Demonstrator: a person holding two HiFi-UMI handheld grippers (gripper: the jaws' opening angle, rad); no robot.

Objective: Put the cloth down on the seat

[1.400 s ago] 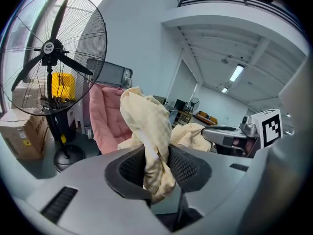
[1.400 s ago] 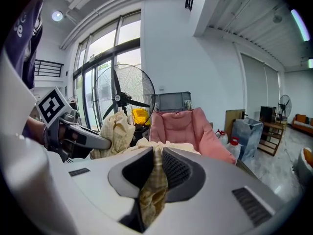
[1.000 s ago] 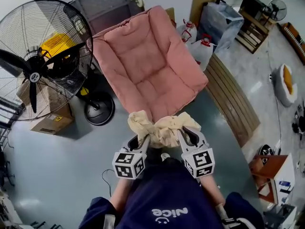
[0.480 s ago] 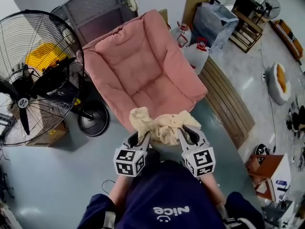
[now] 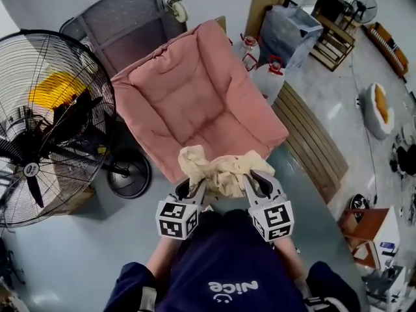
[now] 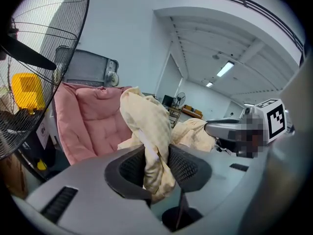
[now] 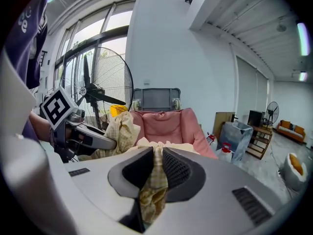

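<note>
The left claw point(image 5: 192, 188) and right claw point(image 5: 257, 182) are side by side in front of the person's dark blue top point(image 5: 224, 265), as they were a second ago, with the same grip. The pale yellow cloth point(image 5: 221, 171) is bunched between them as before. It now reaches further over the front edge of the pink seat point(image 5: 195, 103), which has drawn closer. The big floor fan point(image 5: 45, 129) has slid toward the left edge of the head view.

Each claw is narrowly parted and clamped on one end of the cloth, with its pads pressing the fabric. The cloth hangs above the seat's front. Whether it touches the cushion cannot be told.
</note>
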